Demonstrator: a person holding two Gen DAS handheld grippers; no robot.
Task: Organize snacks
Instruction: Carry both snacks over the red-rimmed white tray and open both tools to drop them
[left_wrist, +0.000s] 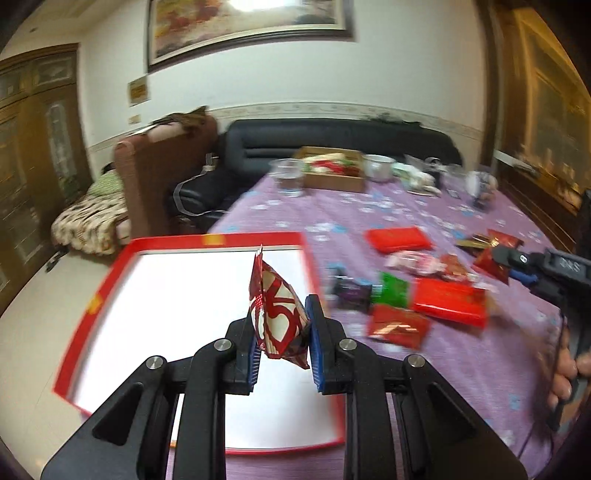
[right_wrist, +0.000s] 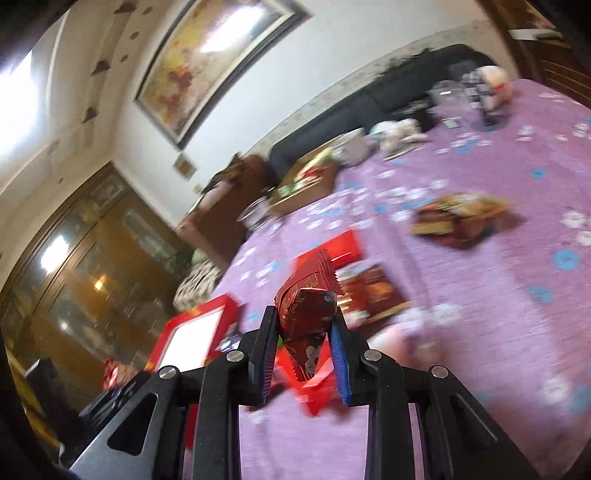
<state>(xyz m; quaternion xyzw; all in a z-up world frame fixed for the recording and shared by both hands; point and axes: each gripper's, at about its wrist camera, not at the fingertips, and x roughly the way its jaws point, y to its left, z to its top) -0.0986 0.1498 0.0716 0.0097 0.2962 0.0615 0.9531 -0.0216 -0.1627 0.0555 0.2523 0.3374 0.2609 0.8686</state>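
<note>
Purple tablecloth (left_wrist: 424, 369): loose snack packets (left_wrist: 448, 301) beside red tray (left_wrist: 218, 240) (white inside).

Indoor light is moderate and warm. Glare burns out the framed painting (left_wrist: 247, 26) glass and the red tray's (left_wrist: 110, 273) white floor. Motion blur smears the desk (right_wrist: 480, 295) and snack packets; fisheye bends walls, with dark corners.
</note>
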